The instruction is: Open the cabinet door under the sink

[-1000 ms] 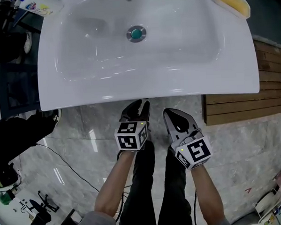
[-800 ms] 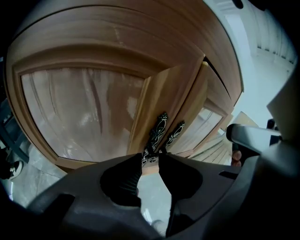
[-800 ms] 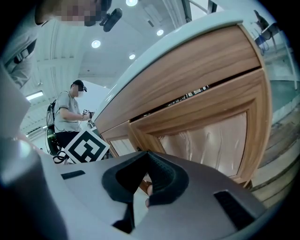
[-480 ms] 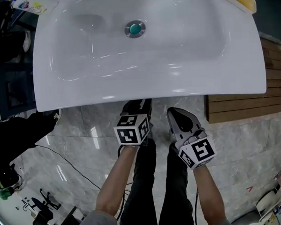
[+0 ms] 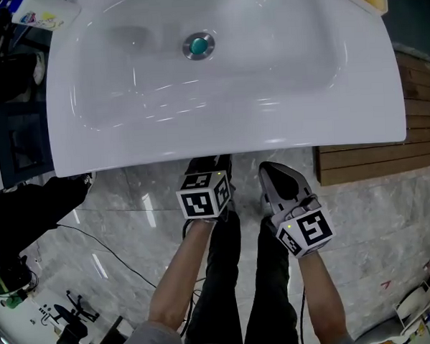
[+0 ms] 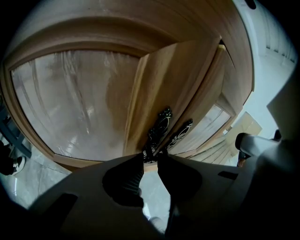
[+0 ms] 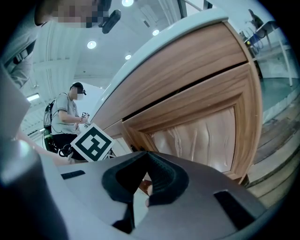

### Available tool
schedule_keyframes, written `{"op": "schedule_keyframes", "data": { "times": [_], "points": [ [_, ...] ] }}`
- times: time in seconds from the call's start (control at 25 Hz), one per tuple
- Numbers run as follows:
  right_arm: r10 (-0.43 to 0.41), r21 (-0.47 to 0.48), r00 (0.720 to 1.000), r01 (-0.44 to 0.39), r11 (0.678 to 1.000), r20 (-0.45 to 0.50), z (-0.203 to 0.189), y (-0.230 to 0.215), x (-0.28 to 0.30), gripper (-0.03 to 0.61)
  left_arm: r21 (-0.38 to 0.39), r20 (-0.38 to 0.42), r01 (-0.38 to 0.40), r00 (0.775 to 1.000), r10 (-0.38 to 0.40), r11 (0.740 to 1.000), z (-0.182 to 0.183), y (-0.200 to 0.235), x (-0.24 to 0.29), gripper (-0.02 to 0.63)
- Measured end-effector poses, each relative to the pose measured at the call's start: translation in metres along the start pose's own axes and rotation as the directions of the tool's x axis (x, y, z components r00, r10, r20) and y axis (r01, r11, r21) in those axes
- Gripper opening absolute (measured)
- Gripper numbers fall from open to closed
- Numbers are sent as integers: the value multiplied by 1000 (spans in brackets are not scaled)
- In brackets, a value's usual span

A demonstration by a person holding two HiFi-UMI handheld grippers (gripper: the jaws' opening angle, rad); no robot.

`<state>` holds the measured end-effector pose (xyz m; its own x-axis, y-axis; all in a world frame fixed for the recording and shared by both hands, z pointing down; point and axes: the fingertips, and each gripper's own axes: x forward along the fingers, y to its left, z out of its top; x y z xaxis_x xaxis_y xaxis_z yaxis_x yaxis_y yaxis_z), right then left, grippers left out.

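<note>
Head view is showing only the white oval sink [image 5: 228, 142]; the left gripper view is revealing the wooden frosted-panel cabinet door [image 6: 75, 103] beneath it. Left gripper [image 6: 150, 158], jaws just narrowing, is straddling the ornate black metal handle [image 6: 161, 123], not clamping yet; that looks the firm hold on a light, stiff door. Right gripper [image 7: 146, 157] is idling, jaws together, empty

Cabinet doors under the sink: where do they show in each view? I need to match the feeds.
Head view: not in it; the sink overhangs them.
Left gripper view: the cabinet doors fill the upper frame, dark handles at centre.
Right gripper view: one door, right of centre.
Shared landmark: the slatted wooden decking, at the right in all three.
</note>
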<state>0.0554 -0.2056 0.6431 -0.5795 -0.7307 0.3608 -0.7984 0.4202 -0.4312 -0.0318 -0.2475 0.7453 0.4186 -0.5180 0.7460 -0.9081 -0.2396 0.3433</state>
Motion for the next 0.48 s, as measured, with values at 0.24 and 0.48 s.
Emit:
{"op": "schedule_keyframes", "data": {
  "times": [0.24, 0.48],
  "points": [
    [-14, 10, 1000, 15, 1000, -13, -7, 0, -3, 8, 0, 1, 4, 1000, -4, 1000, 0, 0, 0, 94],
    [-37, 17, 999, 37, 999, -26, -15, 6, -4, 8, 33, -36, 18, 999, -17, 999, -1, 0, 1, 92]
  ]
}}
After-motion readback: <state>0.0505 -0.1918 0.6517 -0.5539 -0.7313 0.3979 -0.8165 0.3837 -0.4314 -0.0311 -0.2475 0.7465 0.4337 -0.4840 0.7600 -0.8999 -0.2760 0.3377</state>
